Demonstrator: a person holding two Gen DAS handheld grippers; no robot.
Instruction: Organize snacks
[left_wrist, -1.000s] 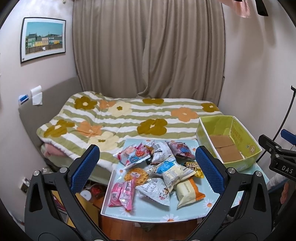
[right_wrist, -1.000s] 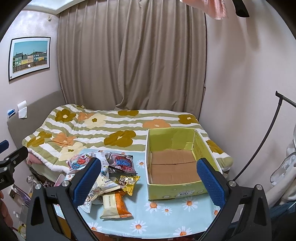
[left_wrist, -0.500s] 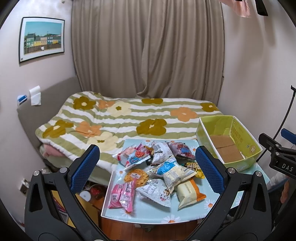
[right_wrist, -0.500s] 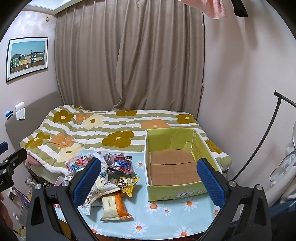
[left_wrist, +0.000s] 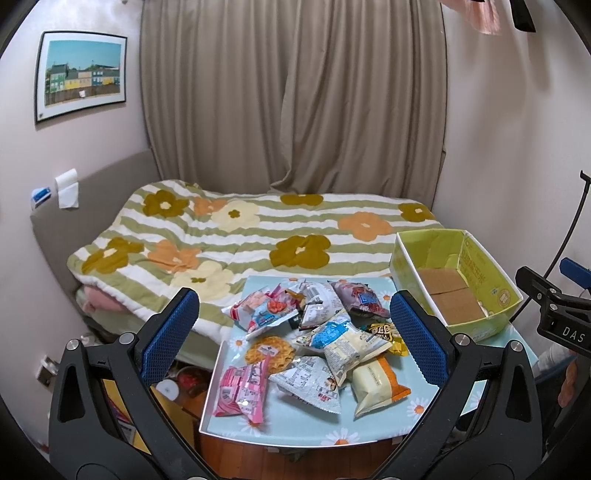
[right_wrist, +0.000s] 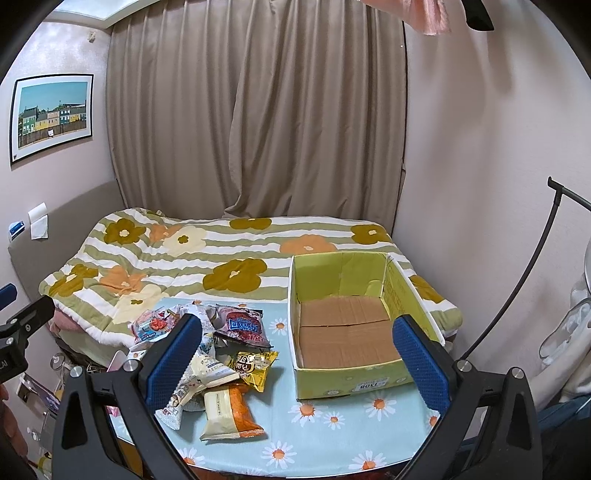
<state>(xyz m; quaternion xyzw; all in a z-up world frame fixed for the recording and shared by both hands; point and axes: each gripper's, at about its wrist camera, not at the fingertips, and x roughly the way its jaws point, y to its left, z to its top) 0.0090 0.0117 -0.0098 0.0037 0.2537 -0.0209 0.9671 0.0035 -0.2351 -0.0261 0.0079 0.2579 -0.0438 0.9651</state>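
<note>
While the left gripper hangs above the near edge of the daisy-print table, its blue-padded jaws are spread wide with nothing between them, and the left wrist view looks down on the snack pile heaped on the table's left half. A pink packet lies at the pile's near left, its long axis running toward the bed, and an orange-and-cream packet lies at the near right, its long axis running roughly near to far. The yellow-green box sits at the table's far right corner, open side up, brown cardboard floor bare, well apart from the pile. From the right wrist view, the right gripper is likewise spread wide and holds nothing. Here the box lies straight ahead, its long axis running away toward the bed, and the snack pile lies just left of it, the orange-and-cream packet nearest the camera.
</note>
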